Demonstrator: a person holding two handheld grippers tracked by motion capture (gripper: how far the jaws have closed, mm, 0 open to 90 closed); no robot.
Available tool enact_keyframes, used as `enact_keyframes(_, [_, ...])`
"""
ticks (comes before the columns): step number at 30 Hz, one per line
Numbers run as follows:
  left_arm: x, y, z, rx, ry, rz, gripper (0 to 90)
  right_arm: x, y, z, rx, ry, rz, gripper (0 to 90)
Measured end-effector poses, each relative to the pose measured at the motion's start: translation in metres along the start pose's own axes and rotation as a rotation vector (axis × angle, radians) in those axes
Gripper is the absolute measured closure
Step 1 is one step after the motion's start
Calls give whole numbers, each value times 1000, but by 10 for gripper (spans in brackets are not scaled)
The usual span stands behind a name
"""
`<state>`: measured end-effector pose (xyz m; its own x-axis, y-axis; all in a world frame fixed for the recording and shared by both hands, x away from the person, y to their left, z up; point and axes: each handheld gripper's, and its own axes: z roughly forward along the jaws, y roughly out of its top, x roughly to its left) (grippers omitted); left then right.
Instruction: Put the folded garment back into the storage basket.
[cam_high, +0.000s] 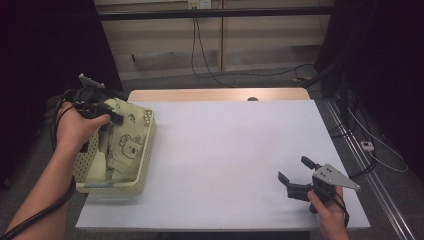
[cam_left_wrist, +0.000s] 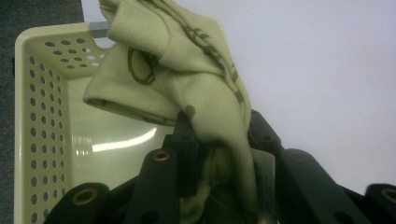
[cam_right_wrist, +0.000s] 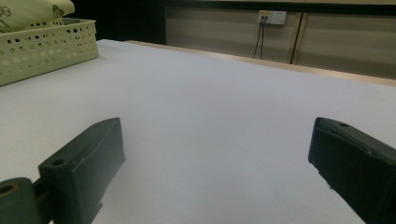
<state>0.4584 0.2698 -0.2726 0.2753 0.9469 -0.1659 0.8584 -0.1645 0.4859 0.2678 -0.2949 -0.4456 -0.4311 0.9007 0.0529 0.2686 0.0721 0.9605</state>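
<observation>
A pale green cloth (cam_high: 122, 142) printed with a koala drawing hangs partly in a cream perforated basket (cam_high: 145, 155) at the table's left. My left gripper (cam_high: 111, 117) is above the basket and shut on the cloth (cam_left_wrist: 205, 93), whose folds bunch between the black jaws and drape over the basket (cam_left_wrist: 42, 112). My right gripper (cam_high: 296, 172) rests at the table's front right, open, nothing between its fingers (cam_right_wrist: 88, 158). From the right gripper view the basket (cam_right_wrist: 46, 46) with the cloth (cam_right_wrist: 32, 11) stands at the far left.
The white table top (cam_high: 225, 150) stretches wide between the basket and the right gripper. A wooden strip (cam_high: 215, 95) edges the far side. Cables (cam_high: 200, 50) hang on the wall behind, and a rail (cam_high: 360, 160) runs along the floor at right.
</observation>
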Motion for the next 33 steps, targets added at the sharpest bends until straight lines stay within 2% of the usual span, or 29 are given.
enact_keyframes(19, [9, -9, 13, 12, 13, -5, 698, 1, 0, 0, 0, 5, -7, 34])
enact_keyframes(33, [10, -13, 23, 28, 25, -3, 698, 1, 0, 0, 0, 8, -2, 34])
